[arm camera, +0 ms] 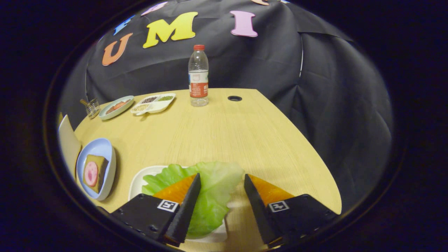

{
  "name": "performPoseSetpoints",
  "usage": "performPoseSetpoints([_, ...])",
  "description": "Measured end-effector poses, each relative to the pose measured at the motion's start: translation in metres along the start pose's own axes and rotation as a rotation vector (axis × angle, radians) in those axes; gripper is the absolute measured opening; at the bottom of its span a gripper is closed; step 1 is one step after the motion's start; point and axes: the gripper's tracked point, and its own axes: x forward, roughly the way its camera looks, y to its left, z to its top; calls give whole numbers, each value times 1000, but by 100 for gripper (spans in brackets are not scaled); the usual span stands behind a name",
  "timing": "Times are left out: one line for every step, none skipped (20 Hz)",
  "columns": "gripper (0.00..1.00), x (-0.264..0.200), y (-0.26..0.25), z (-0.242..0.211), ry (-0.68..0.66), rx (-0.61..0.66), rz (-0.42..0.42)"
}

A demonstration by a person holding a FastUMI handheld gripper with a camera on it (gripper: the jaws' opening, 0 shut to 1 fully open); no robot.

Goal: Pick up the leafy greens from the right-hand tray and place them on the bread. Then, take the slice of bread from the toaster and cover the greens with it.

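Even overhead light on the table (224,133), soft shadows, sharp focus, strong fisheye bending toward edges.

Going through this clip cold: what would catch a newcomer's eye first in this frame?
First, the bright leafy greens on a white tray at the near edge of the table, spreading between the open fingers of the gripper, which do not press on them. Next, the water bottle standing upright at the table's far side, and the blue plate holding bread beside the tray.

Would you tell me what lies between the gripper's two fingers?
In the gripper view, the leafy greens on their white tray lie between the open gripper's fingers.
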Motion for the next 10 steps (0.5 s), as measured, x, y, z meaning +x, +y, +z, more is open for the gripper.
performPoseSetpoints([57, -1, -5, 2, -3, -18, -25])
performPoseSetpoints([45, -1, -5, 3, -4, -32, -25])
performPoseSetpoints([33, 0, -4, 2, 4, -26, -19])
performPoseSetpoints([21, -2, -5, 4, 0, -22, -21])
performPoseSetpoints([20, -6, -6, 4, -3, -14, -18])
performPoseSetpoints([11, -11, -8, 6, -11, -18, -23])
performPoseSetpoints([11, -15, -14, 9, -22, -15, -47])
performPoseSetpoints([1, -19, -14, 14, -38, -13, -45])
performPoseSetpoints([1, -26, -16, 19, -51, -15, -59])
performPoseSetpoints([1, -34, -17, 25, -69, -24, -58])
